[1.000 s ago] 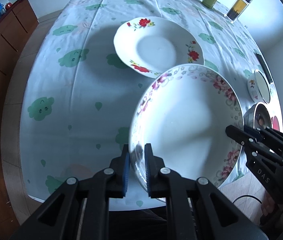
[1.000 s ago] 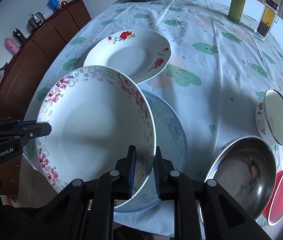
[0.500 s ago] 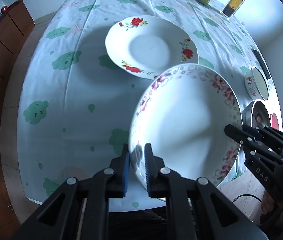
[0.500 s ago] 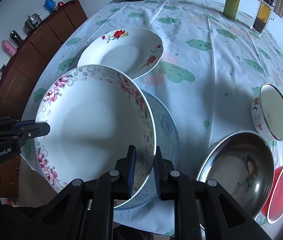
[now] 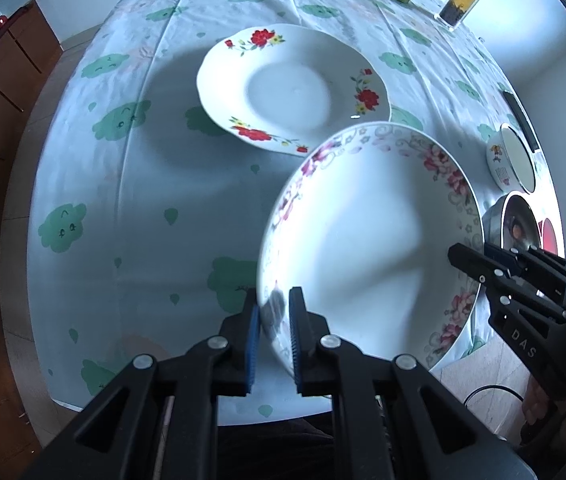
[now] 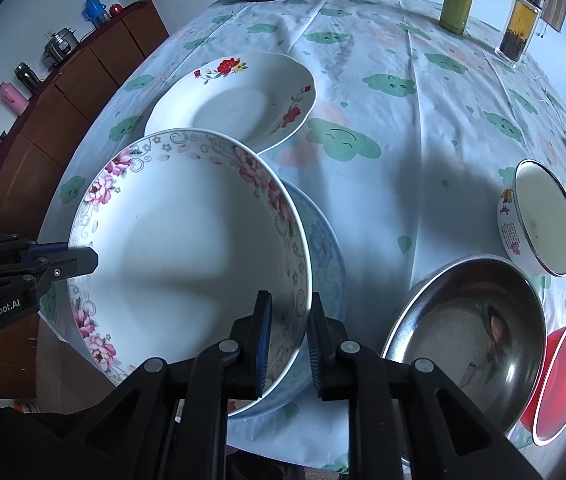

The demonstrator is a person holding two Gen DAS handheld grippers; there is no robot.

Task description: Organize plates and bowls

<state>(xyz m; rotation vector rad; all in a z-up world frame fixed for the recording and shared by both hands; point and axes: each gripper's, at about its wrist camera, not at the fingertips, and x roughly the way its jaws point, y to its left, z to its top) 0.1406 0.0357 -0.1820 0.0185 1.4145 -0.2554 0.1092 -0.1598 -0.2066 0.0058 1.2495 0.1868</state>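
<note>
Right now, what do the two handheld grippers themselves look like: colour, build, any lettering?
Both are matte black plastic with angular, cut-out linkage arms and silver rivets at the pivots. The jaws carry ribbed blue pads. In the left wrist view, the left gripper is nearest; the right gripper at the edge reads "DAS". From the right gripper's own camera, the left gripper shows "GenRobot.AI" in white.

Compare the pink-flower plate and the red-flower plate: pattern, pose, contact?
Pattern: the pink-flower plate has pink blooms and grey scrollwork round its rim; the red-flower plate has a few red sprays.
Pose: the pink-flower plate is held tilted above the table; the red-flower plate lies flat on the tablecloth.
Contact: the left gripper and right gripper clamp the pink-flower plate's rim; nothing touches the red-flower plate.
Both are white and empty.
</note>
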